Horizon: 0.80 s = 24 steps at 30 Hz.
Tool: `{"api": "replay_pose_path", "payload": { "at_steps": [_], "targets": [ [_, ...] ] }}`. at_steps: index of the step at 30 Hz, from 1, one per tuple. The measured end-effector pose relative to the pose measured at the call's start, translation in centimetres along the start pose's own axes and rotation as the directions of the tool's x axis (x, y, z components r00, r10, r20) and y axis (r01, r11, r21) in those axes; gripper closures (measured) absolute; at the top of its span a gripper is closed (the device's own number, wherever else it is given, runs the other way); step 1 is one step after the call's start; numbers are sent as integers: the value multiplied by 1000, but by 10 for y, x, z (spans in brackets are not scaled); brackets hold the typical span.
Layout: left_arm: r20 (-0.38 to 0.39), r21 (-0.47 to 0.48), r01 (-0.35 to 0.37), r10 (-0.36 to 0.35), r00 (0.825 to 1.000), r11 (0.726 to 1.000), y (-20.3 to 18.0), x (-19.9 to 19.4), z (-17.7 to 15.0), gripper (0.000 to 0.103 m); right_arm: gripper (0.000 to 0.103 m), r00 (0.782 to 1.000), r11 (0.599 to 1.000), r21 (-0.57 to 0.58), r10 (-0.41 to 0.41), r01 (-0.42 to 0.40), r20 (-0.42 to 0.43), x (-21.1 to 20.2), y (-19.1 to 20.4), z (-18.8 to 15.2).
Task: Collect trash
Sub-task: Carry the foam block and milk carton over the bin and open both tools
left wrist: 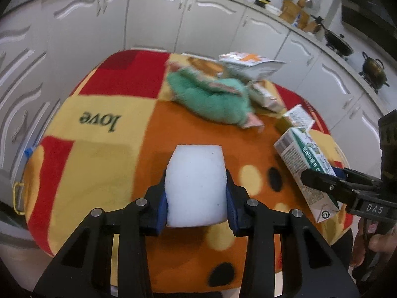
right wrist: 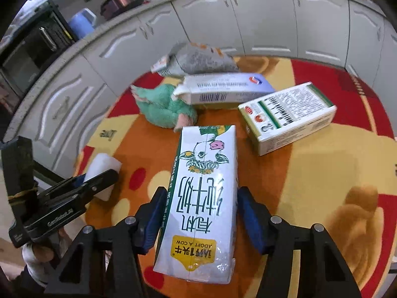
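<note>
A white foam block (left wrist: 196, 186) sits between the blue pads of my left gripper (left wrist: 196, 193), which is shut on it just above the colourful tablecloth (left wrist: 99, 129). The same block (right wrist: 103, 166) and left gripper (right wrist: 99, 181) show at the left of the right wrist view. A white milk carton (right wrist: 203, 198) with a cow drawing and a yellow label lies lengthwise between the fingers of my right gripper (right wrist: 201, 193). Both pads touch its sides. In the left wrist view the carton (left wrist: 302, 159) slants at the right with the right gripper (left wrist: 320, 181) on it.
A green plush toy (right wrist: 166, 109) lies mid-table. Behind it lie a blue-and-white box (right wrist: 223, 89), a green-and-white box (right wrist: 287, 116) and a grey bag (right wrist: 196, 59). White cabinet doors (left wrist: 153, 17) curve around the table. A hand (left wrist: 382, 241) holds the right gripper.
</note>
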State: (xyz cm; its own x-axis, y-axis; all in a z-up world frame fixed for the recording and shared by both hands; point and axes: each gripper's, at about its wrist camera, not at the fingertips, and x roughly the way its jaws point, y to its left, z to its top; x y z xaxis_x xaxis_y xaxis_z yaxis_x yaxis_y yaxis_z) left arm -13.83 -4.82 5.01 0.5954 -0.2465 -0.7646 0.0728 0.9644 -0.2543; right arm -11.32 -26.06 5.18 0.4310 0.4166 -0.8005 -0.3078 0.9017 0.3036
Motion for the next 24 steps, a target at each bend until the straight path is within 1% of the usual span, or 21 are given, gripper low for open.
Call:
{"api": "replay_pose_path", "payload": {
  "at_steps": [5,9,11,13,15,19,20,21,24],
  "targets": [
    [19,59,38,-39,999,998,-32,-7,4,67,47,999,1000,20,-3,2,48,-27,-11,-7],
    [16,93,58,-60,998,994,-57,-6,7,67,47,997,999,37,-30,27,74,-45,-25,-13],
    [11,104,66,-68,998,992,-66,-4,7,67,47,996,998,41,-51,48,73,-49,-31,-17],
    [5,117,71,-72,997,991,-74,-2,7,67,47,996,997,56,-64,61,55,-51,-41,-23],
    [-4,132,73,-73,997,989,-82,1,5,67,47,997,995,58,-82,81,17,-47,-49,-29],
    [-18,160,75,-73,997,984,-93,5,3,67,47,986,985,59,-158,162,-56,-35,-60,-35],
    [-20,165,75,-73,997,983,-96,5,2,67,43,982,982,56,-174,178,-67,-33,-61,-35],
    [-21,171,75,-73,997,982,-99,5,2,67,40,981,982,51,-180,183,-68,-32,-61,-34],
    [-18,180,73,-71,997,981,-104,6,1,67,42,982,982,22,-186,187,-45,-30,-58,-31]
  ]
}}
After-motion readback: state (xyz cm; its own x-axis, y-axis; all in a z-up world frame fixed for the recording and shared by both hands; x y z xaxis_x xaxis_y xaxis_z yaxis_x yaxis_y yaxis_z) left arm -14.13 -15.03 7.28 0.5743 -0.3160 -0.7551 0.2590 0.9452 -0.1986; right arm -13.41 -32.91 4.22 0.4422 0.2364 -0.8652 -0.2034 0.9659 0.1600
